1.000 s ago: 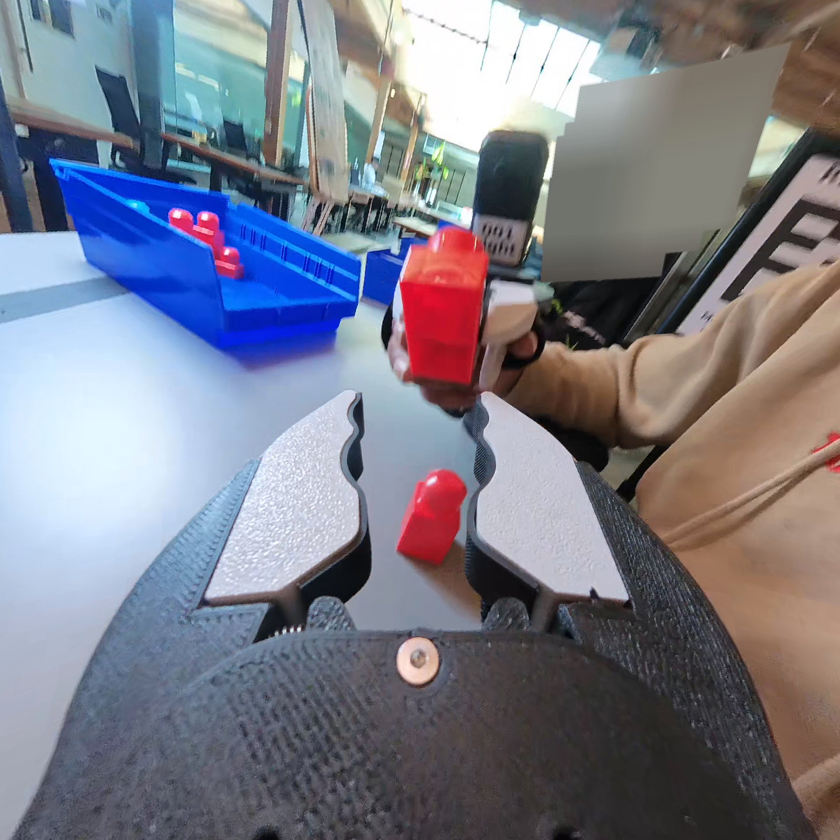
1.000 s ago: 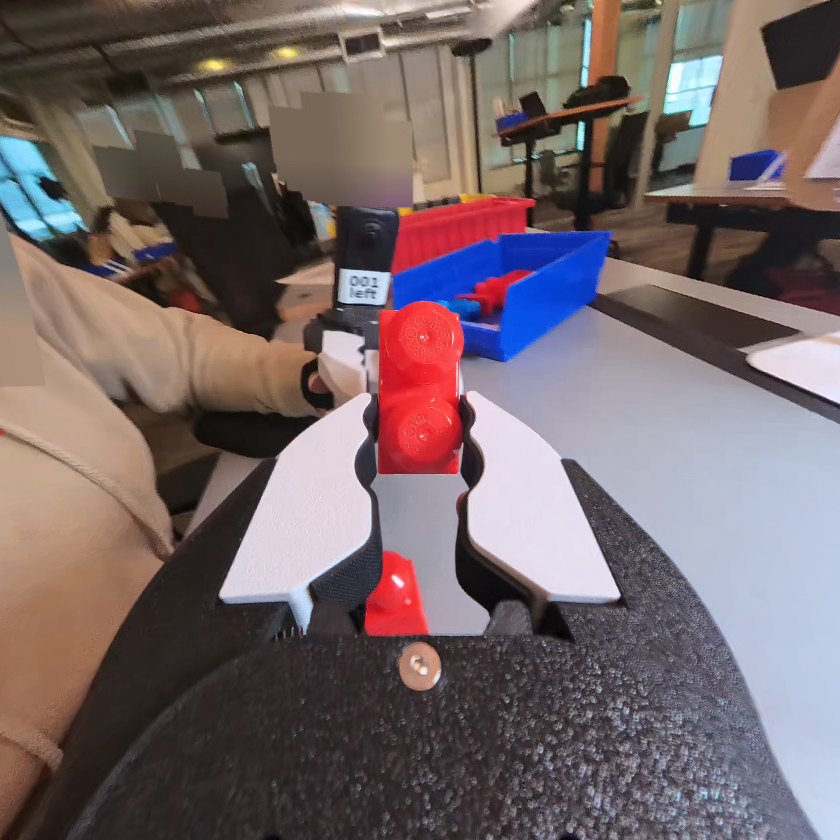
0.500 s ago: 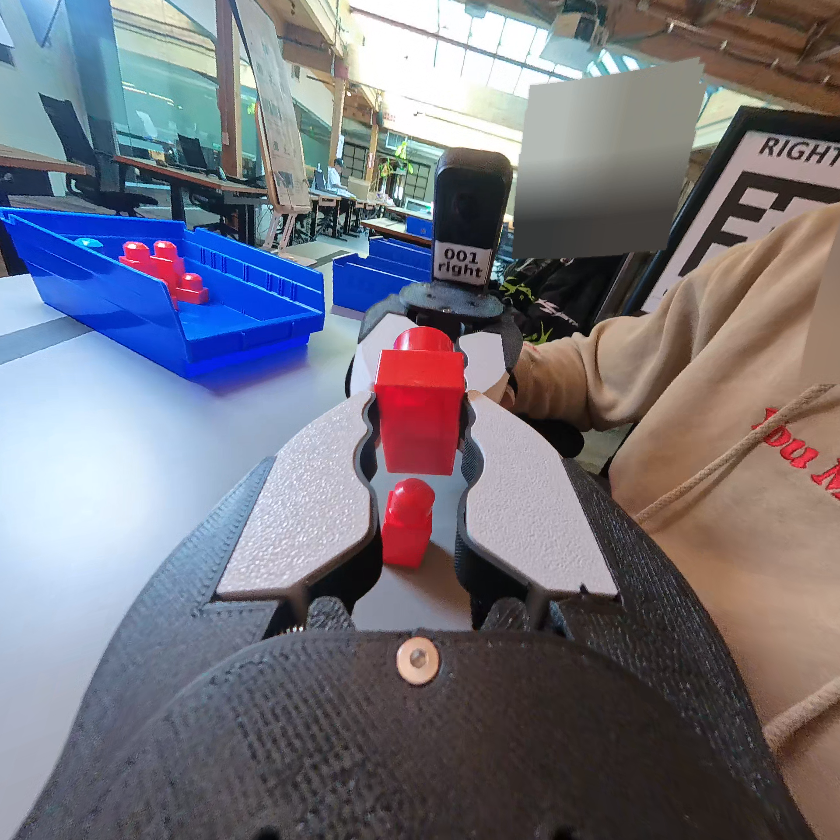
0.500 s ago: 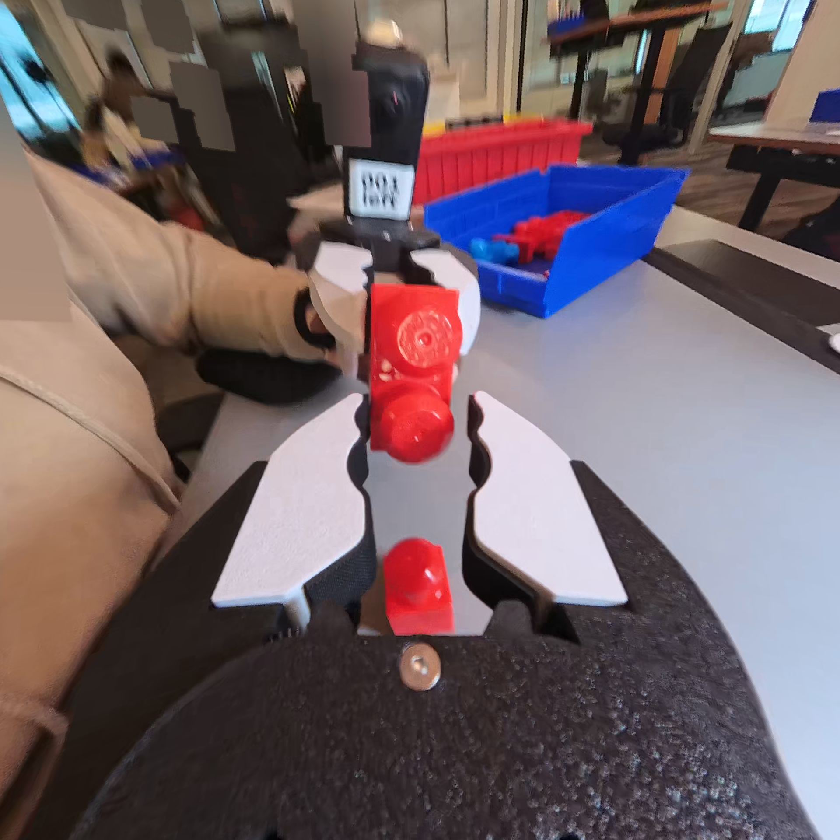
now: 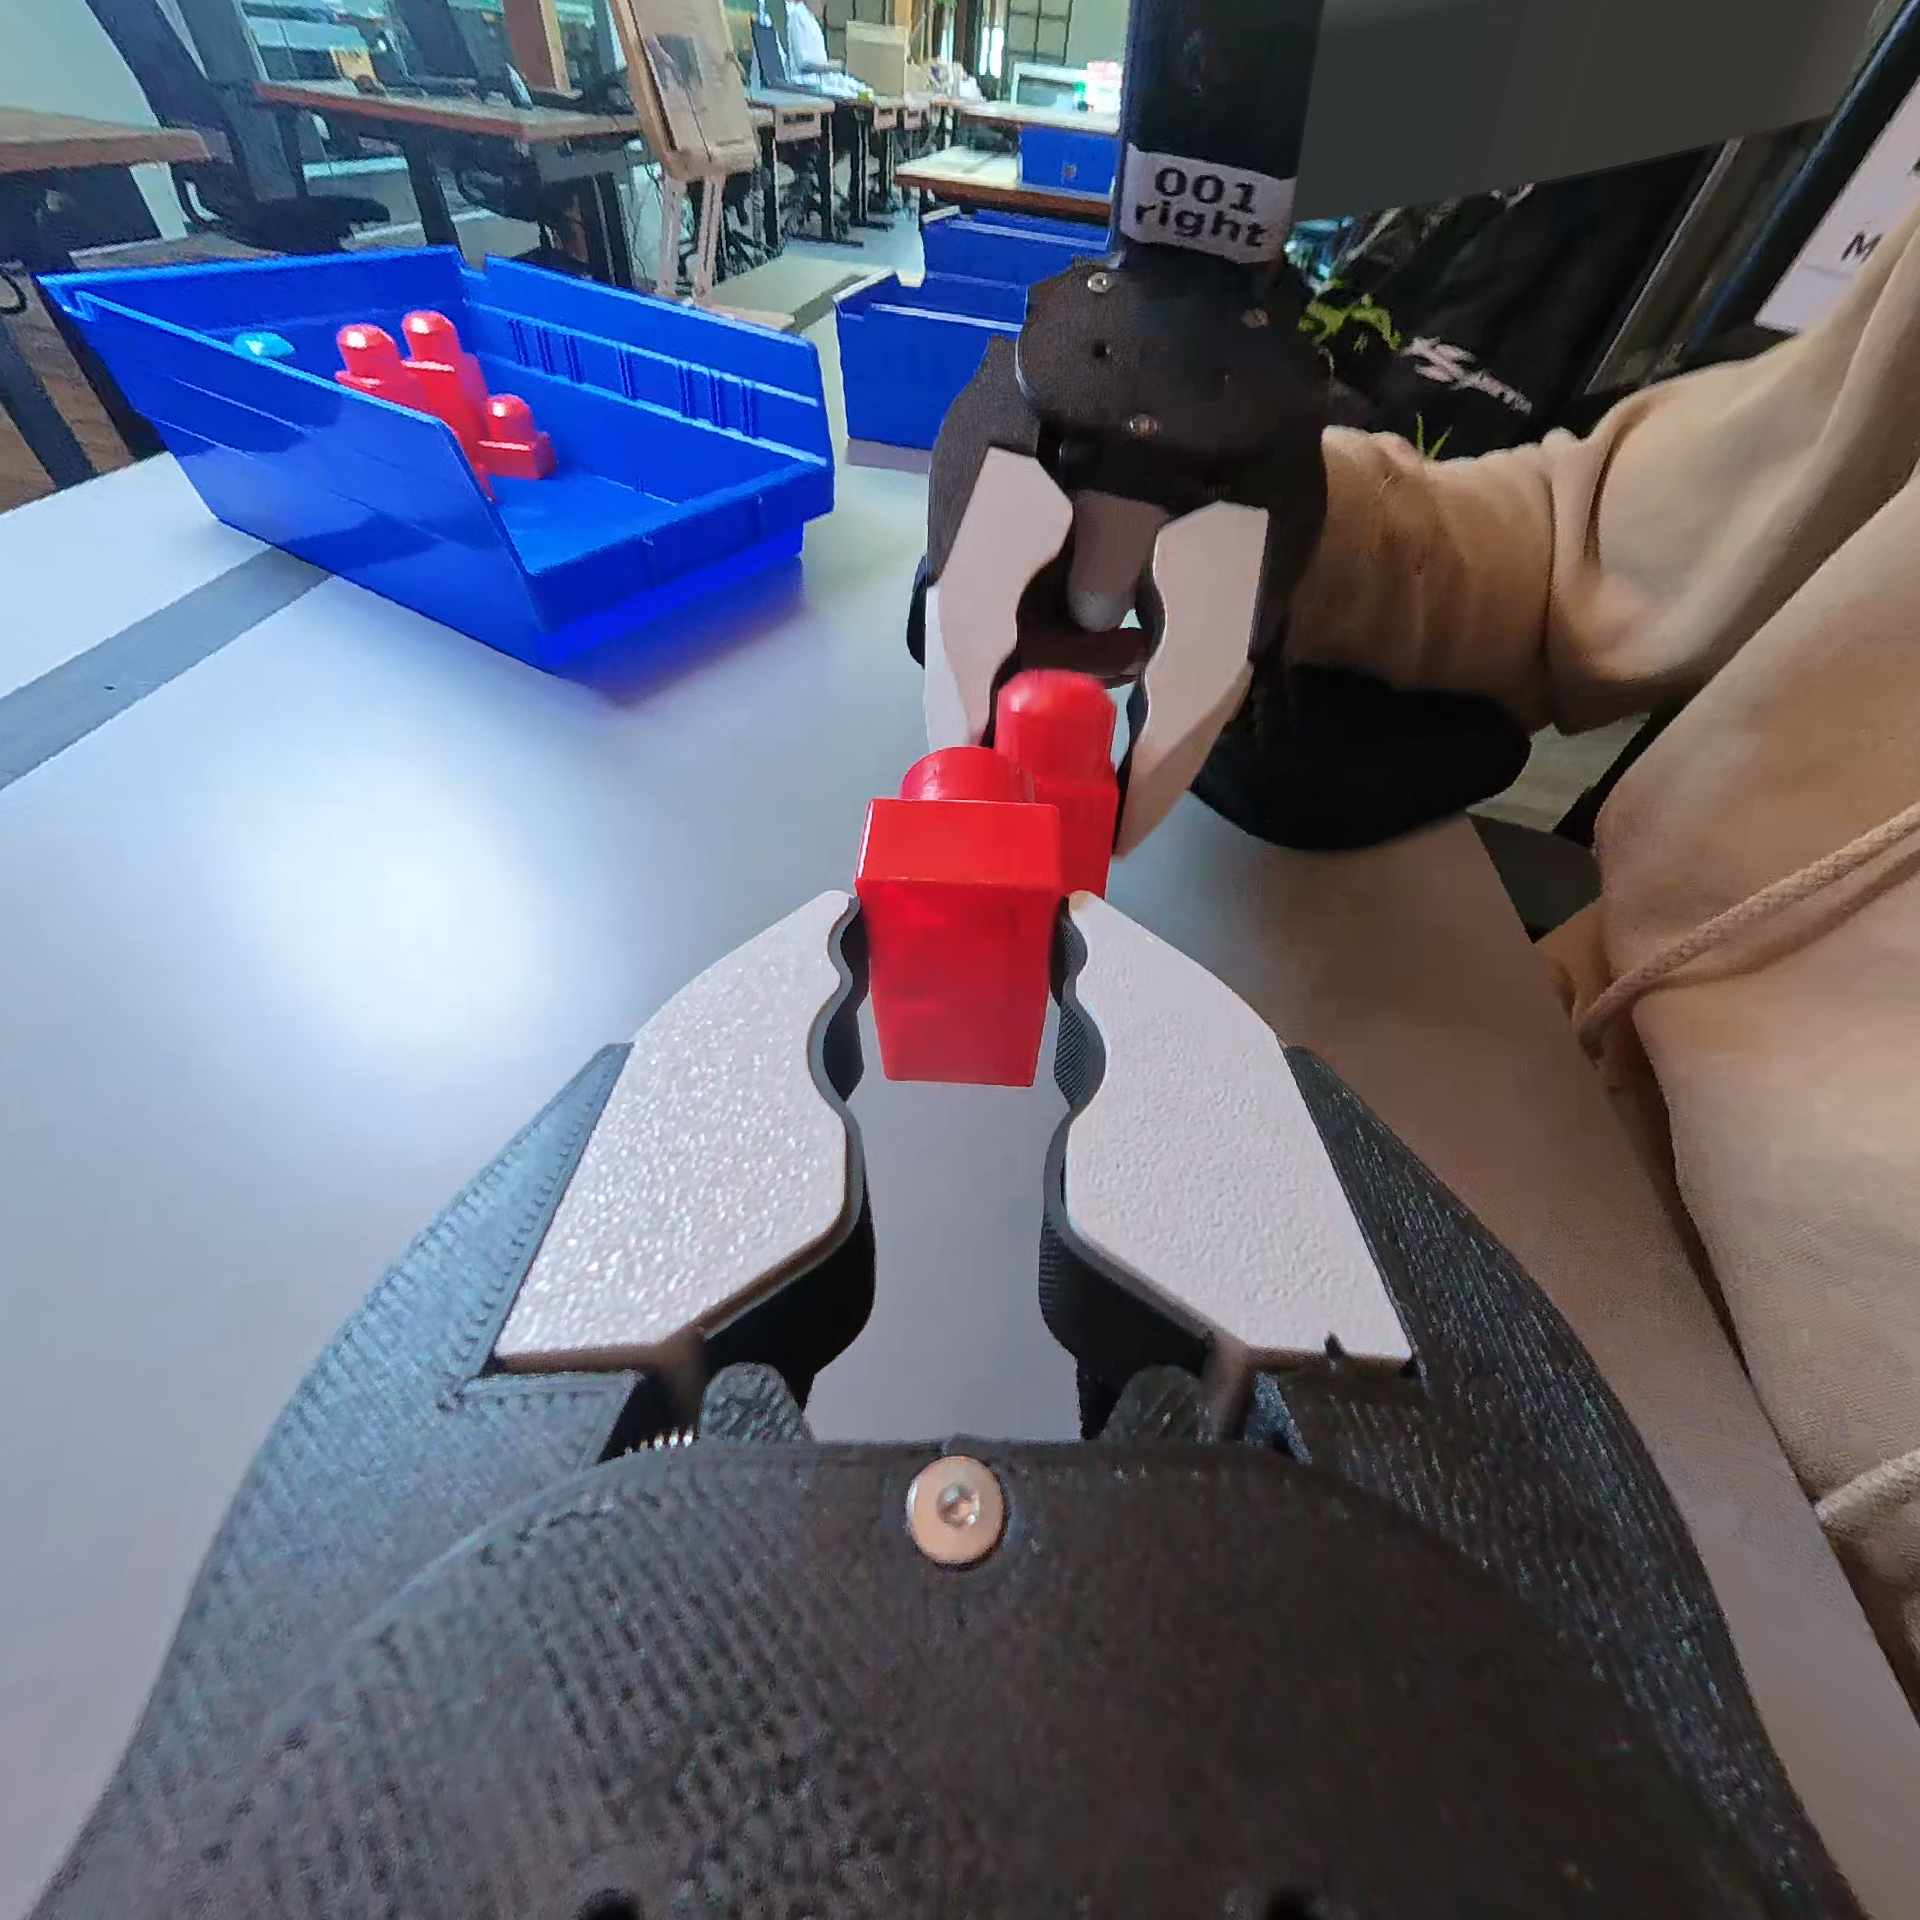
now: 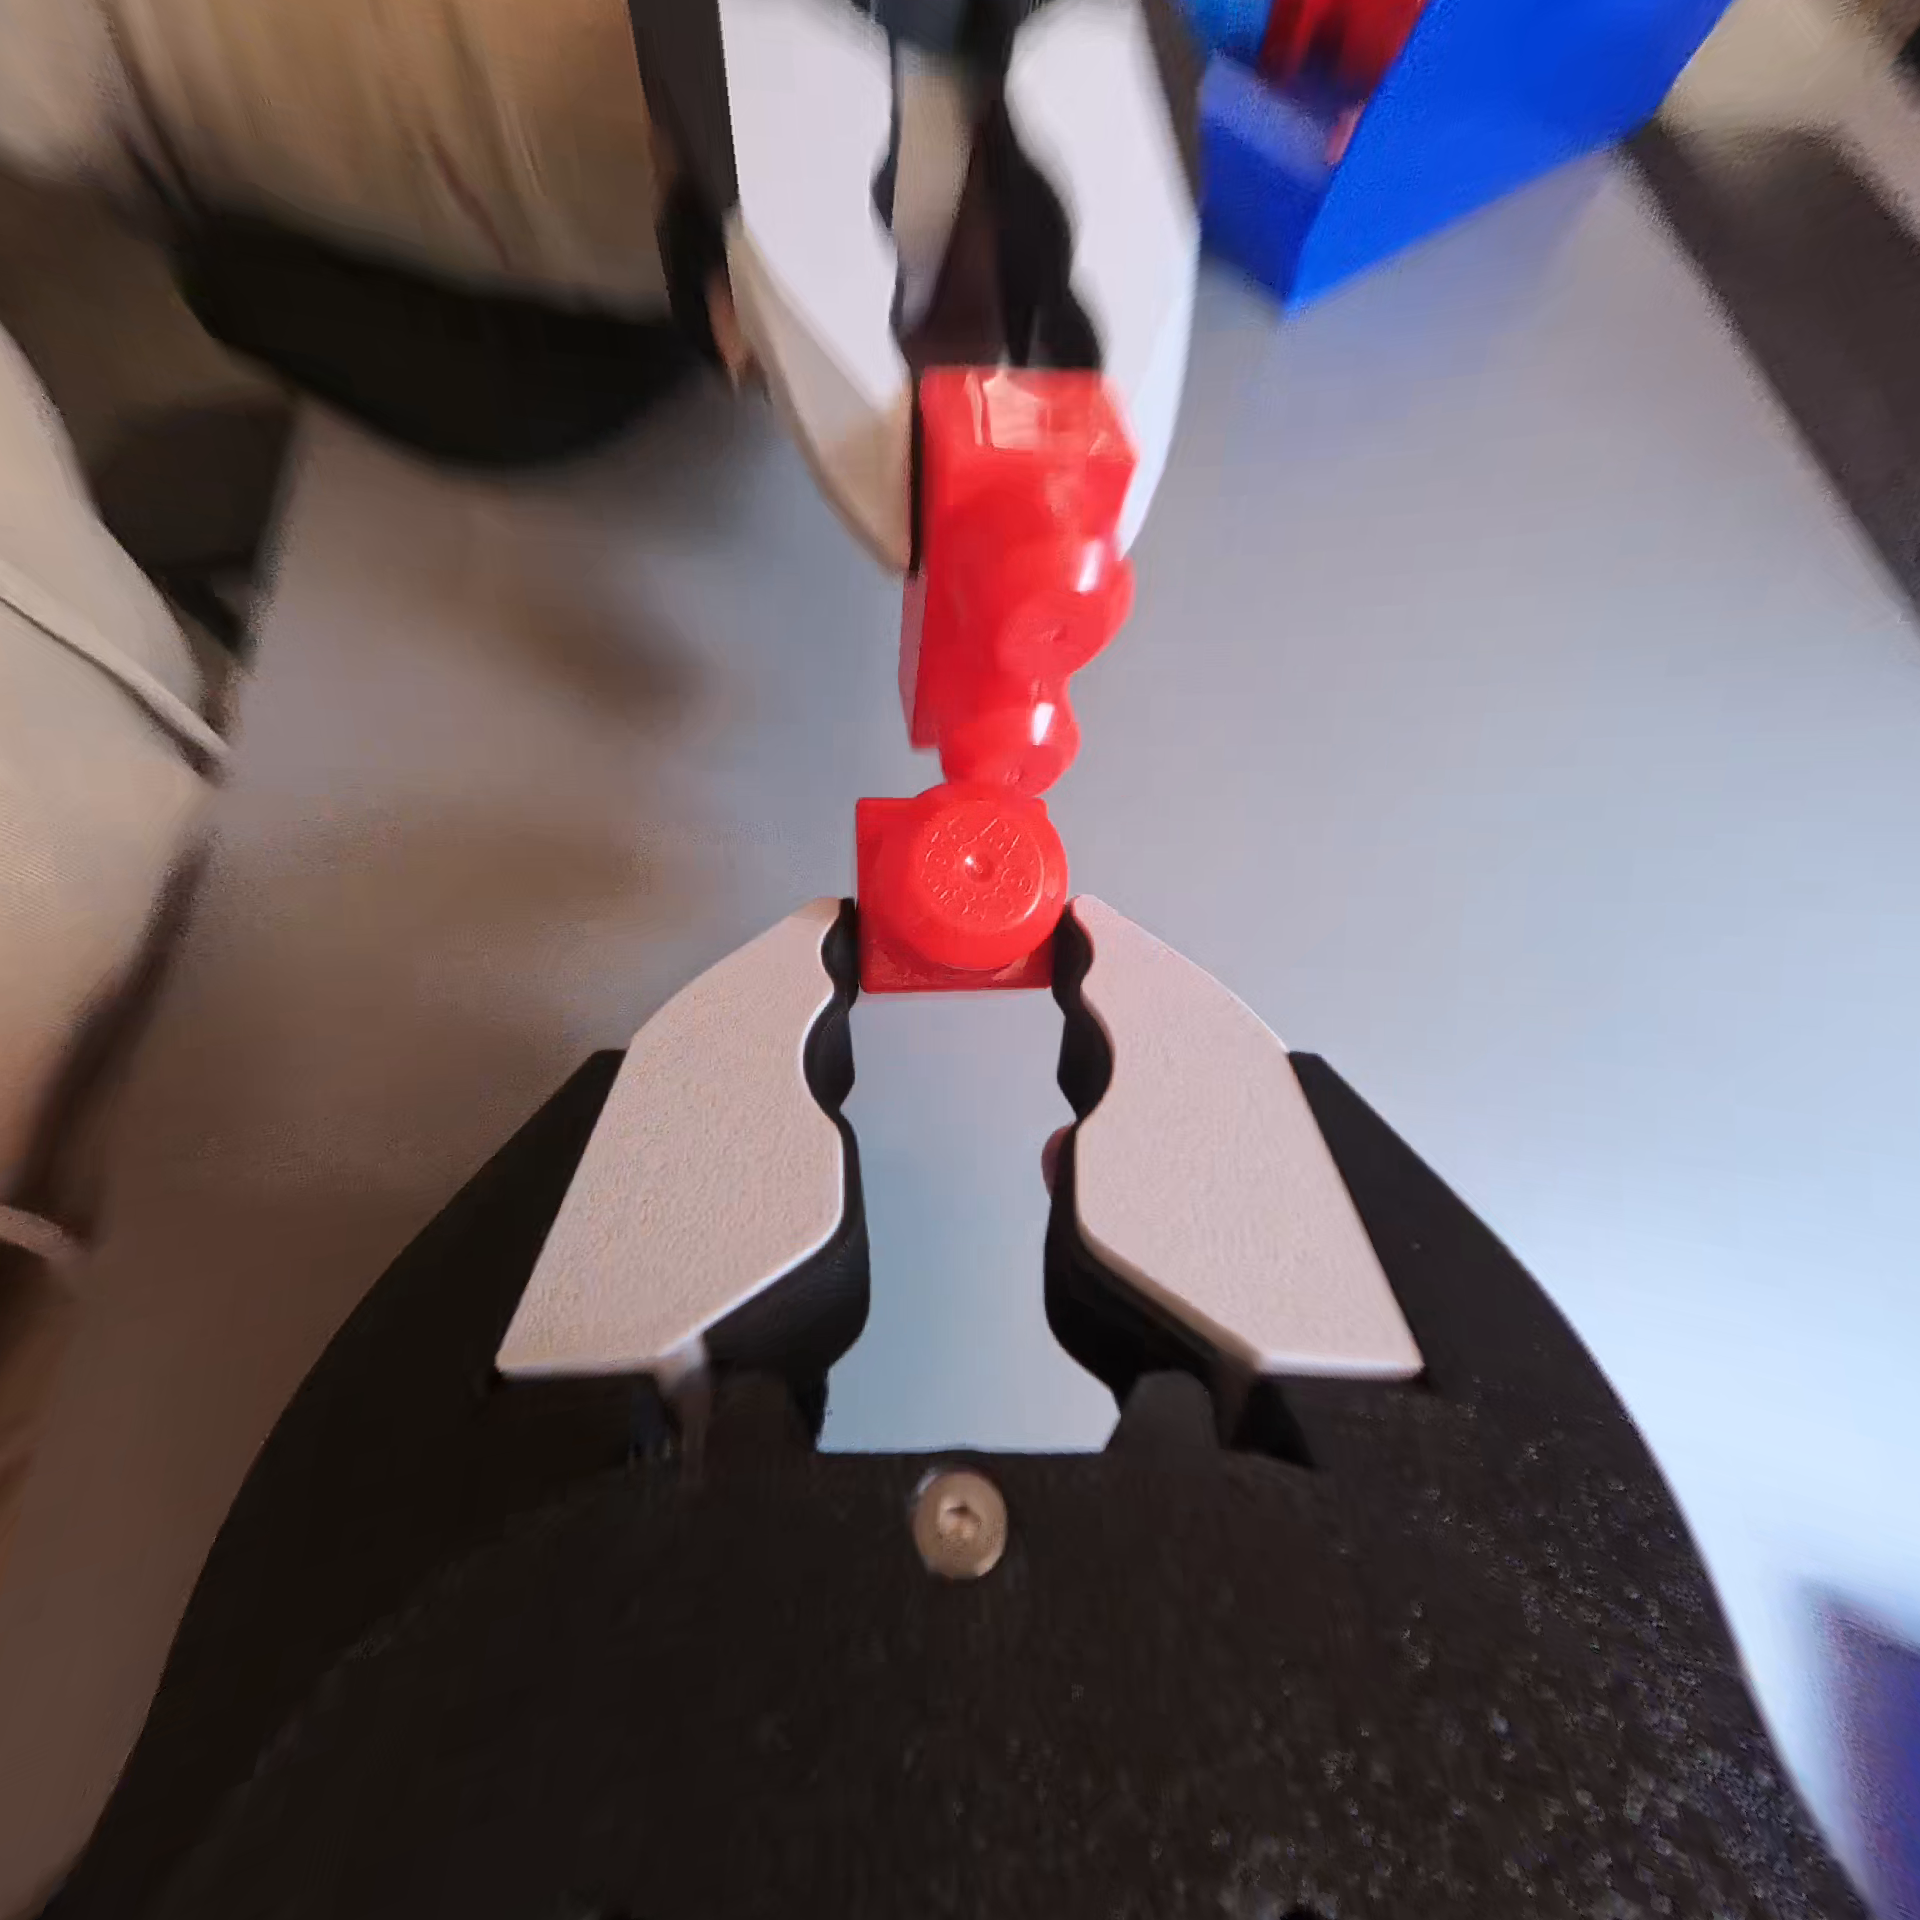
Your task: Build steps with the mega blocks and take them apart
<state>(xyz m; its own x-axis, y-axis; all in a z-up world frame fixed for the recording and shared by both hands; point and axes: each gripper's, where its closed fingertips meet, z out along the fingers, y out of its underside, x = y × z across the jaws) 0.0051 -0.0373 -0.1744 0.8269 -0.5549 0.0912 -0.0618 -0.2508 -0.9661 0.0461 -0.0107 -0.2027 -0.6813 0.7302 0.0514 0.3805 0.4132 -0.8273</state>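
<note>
My left gripper (image 5: 956,935) is shut on a tall red block stack (image 5: 956,966), gripping it by its sides. In the right wrist view the same stack (image 6: 1013,561) shows two studs and hangs blurred between the left gripper's fingers (image 6: 831,312). My right gripper (image 6: 961,935) is shut on a small red single-stud block (image 6: 961,904), seen from above. In the left wrist view that small block (image 5: 1055,769) sits just behind the stack, between the right gripper's fingers (image 5: 997,582). I cannot tell whether the two touch.
A blue bin (image 5: 312,457) stands on the grey table (image 5: 364,935) at the far left, holding several red blocks (image 5: 436,384) and a light blue one (image 5: 260,343). A second blue bin (image 5: 935,343) is behind. A person's beige sleeve (image 5: 1558,520) fills the right side. My hands' fingertips stand some 6 cm from each other.
The right gripper let go of the red stack and the left gripper closed on it. The right gripper then tilted down and closed on the small red block on the table.
</note>
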